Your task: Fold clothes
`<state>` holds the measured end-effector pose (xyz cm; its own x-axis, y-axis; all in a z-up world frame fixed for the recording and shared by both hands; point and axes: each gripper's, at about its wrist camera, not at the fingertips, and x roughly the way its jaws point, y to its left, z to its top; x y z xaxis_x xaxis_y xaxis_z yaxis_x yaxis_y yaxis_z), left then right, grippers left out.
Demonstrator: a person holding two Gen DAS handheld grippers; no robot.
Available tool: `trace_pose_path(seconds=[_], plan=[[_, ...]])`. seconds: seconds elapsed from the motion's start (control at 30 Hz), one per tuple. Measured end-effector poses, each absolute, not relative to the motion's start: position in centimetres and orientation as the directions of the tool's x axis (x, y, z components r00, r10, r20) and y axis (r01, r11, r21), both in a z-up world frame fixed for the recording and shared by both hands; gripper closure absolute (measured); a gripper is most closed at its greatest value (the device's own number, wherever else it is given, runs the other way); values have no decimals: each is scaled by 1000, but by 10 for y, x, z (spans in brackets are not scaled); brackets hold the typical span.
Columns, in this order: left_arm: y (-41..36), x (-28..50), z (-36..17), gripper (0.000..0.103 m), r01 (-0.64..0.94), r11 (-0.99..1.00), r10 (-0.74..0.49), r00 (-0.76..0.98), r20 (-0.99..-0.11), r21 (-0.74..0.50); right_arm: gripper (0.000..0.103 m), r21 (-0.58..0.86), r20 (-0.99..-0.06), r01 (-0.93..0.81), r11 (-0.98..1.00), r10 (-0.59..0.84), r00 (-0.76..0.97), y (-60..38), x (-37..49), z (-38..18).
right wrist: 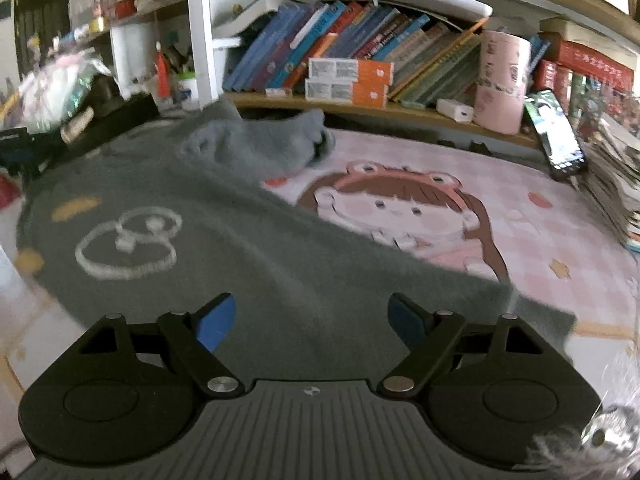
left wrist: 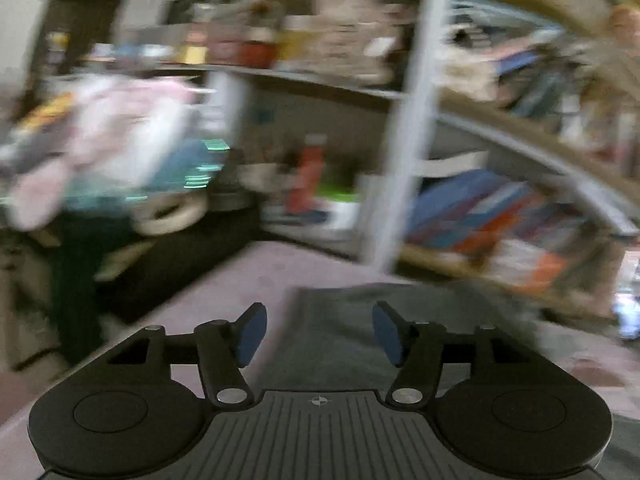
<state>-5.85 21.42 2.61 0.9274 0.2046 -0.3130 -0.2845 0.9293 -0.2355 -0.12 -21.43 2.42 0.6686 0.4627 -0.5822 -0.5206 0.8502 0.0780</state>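
A dark grey garment (right wrist: 248, 248) with a white ring print lies spread over a pink cartoon-print table mat (right wrist: 540, 240). One lighter grey sleeve (right wrist: 264, 144) is bunched at its far end. My right gripper (right wrist: 310, 322) hovers open over the garment's near part, nothing between its blue pads. In the blurred left wrist view my left gripper (left wrist: 320, 334) is open above an edge of the same grey garment (left wrist: 348, 320), holding nothing.
A shelf of books (right wrist: 360, 40) and orange boxes (right wrist: 348, 82) runs along the back. A pink cylinder (right wrist: 502, 84), a phone (right wrist: 556, 132) and stacked papers (right wrist: 616, 176) stand at the right. A white post (right wrist: 198, 32) and a heap of clothes (left wrist: 100, 140) lie to the left.
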Motion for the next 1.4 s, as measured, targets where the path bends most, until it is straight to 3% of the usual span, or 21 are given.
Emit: trace_pose_path(seconds=[0.2,0.6,0.83,0.9,0.97,1.07,1.1,1.2,1.3,1.4], plan=[[191,-20,1,35,-157,927,9,917,-398,-341,21,221,-576,-527,820,546,608,-195,47,38],[197,-16,-20,18,-199,916,16,886,-464,-348,22,672,-513,-229,704,666,542,-168,174,30],[197,-13,-25,8,-203,923,19,874,-486,-328,33,712,-545,-92,696,631,552,-135,216,12],[197,-12,-26,7,-199,924,16,873,-488,-326,43,702,-565,-57,710,603,563,-128,221,8],[196,-12,-26,7,-198,925,16,873,-488,-325,65,676,-568,-60,734,572,592,-122,223,11],[196,-13,-25,7,-198,923,16,875,-484,-329,90,619,-530,-123,776,529,663,-110,218,25],[196,-13,-26,7,-199,923,16,875,-484,-330,93,598,-515,-143,789,515,685,-106,216,29],[195,-13,-26,7,-201,924,18,873,-487,-325,94,484,-337,-405,775,593,732,-78,183,63],[194,-12,-26,7,-203,926,21,870,-493,-319,94,250,-256,-776,580,812,524,-34,136,88],[193,-12,-25,6,-204,925,21,870,-493,-320,90,30,-376,-951,308,885,275,5,89,83]])
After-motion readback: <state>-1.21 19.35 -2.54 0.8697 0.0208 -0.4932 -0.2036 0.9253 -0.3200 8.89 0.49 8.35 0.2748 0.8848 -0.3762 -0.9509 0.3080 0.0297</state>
